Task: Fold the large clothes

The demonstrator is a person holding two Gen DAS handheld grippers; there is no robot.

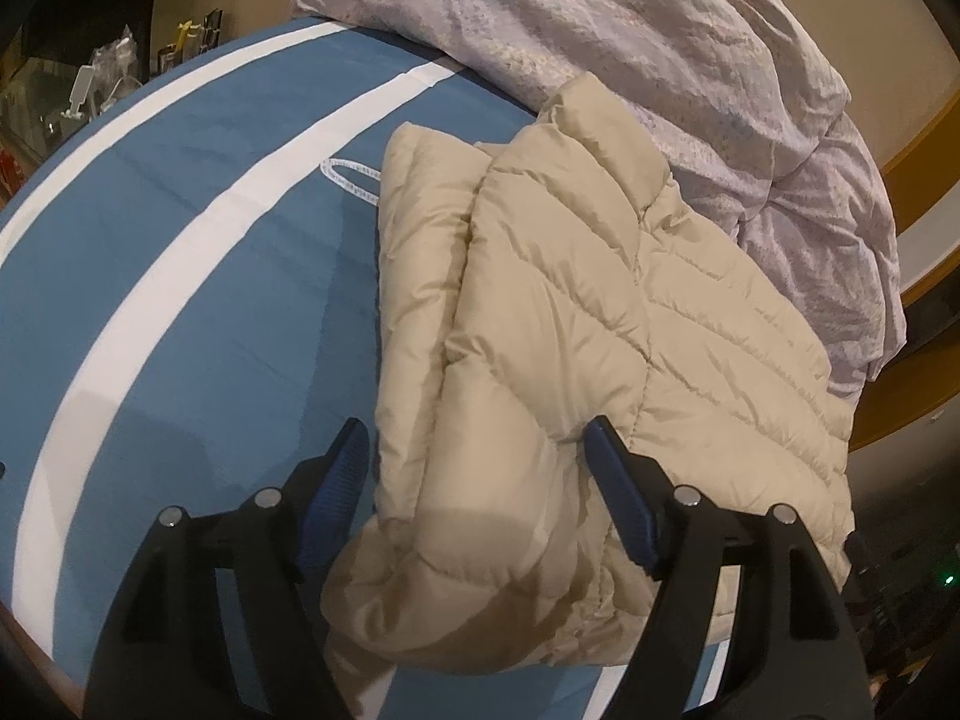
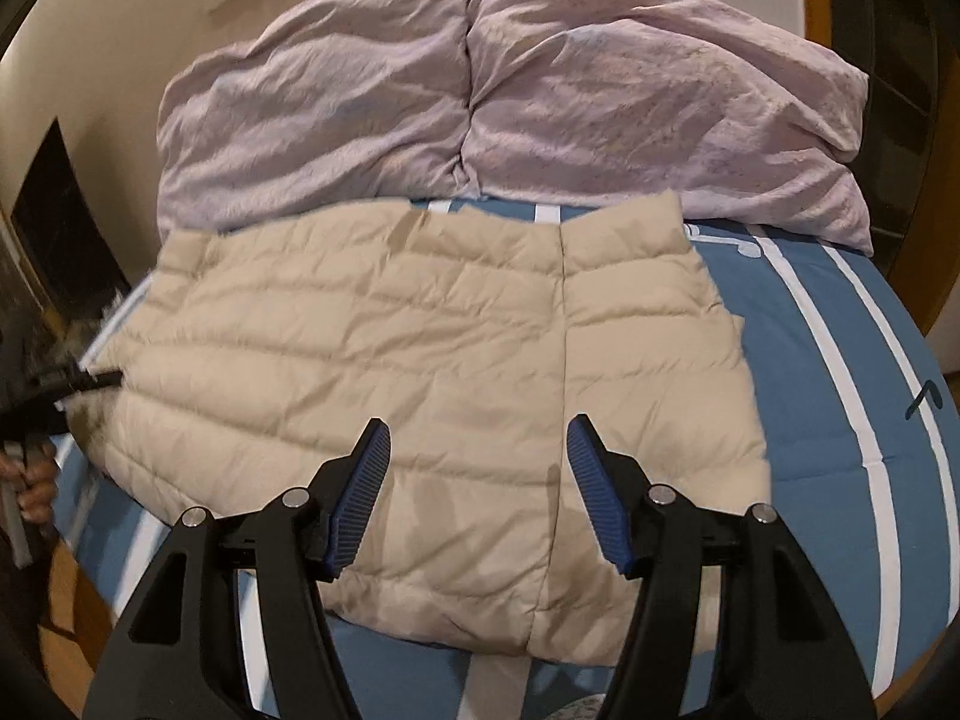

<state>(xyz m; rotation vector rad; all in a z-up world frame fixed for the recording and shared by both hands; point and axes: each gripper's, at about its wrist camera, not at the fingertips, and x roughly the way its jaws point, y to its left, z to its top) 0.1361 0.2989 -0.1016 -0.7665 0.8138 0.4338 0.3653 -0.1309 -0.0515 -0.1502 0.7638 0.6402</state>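
A beige quilted puffer jacket (image 1: pixel 588 324) lies folded on the blue bed cover with white stripes (image 1: pixel 198 276). My left gripper (image 1: pixel 477 438) is open and hovers over the jacket's near corner, with a fold of it between the jaws. In the right wrist view the jacket (image 2: pixel 420 372) lies flat as a wide rectangle. My right gripper (image 2: pixel 477 435) is open just above its near edge. The left gripper (image 2: pixel 90 381) also shows at the jacket's left edge in the right wrist view, held by a hand (image 2: pixel 36 480).
A crumpled lilac duvet (image 2: pixel 492 114) is heaped at the far side of the bed, touching the jacket's far edge. A white cord loop (image 1: pixel 351 177) lies on the cover. A cluttered shelf (image 1: pixel 102 78) stands beyond the bed's left edge.
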